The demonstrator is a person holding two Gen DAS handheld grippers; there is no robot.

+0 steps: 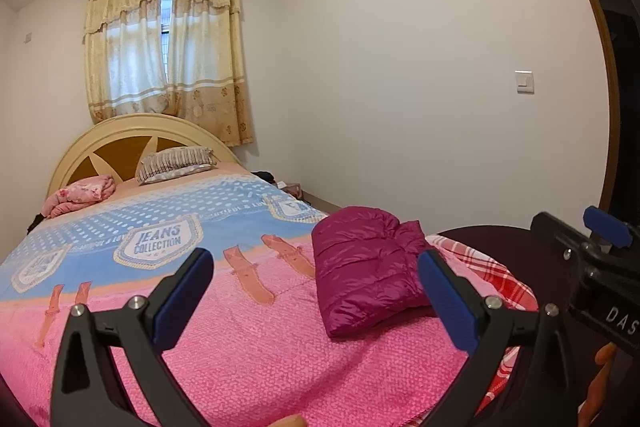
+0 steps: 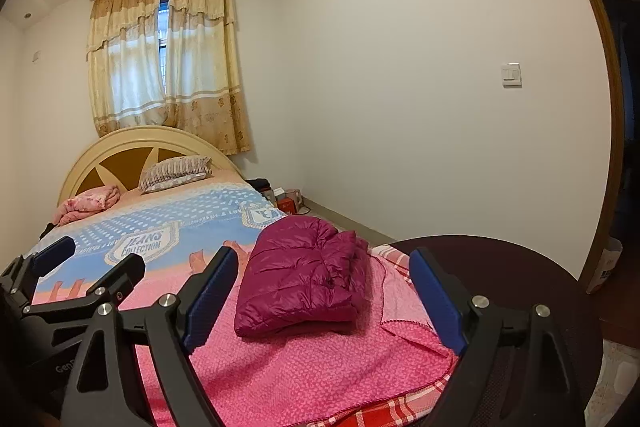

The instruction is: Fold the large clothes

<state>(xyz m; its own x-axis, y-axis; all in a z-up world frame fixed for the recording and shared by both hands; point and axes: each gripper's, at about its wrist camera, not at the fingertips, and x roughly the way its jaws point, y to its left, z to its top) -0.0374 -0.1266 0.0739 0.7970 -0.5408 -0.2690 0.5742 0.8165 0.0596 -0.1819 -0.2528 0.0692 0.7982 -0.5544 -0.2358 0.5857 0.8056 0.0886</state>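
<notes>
Left hand-held gripper: jaws spread wide apart, nothing between the pads; raised clear of the bedding.
Right hand-held gripper: jaws spread wide apart, nothing between the pads; also clear of the bedding. In the left wrist view its body shows at 3 o'clock.
Jacket: magenta quilted jacket, folded into a compact bundle. Lies on the bed just beyond the fingertips, at 12 o'clock in the right wrist view and at 1 o'clock in the left wrist view. Neither gripper touches it.
Bed: pink textured cover under the jacket; blue printed blanket farther out at 11 o'clock.
Checked cloth: red and white, at the bed edge to the 3 o'clock side of the jacket.
Pillow: striped, by the headboard at 11 o'clock, well apart from the jacket.
Step in hand: judged as release after the last fold; the jacket appears finished.
Next move: judged as withdrawal of both grippers, or a light press if the puffy layers spring up. Whether another garment waits cannot be told.
</notes>
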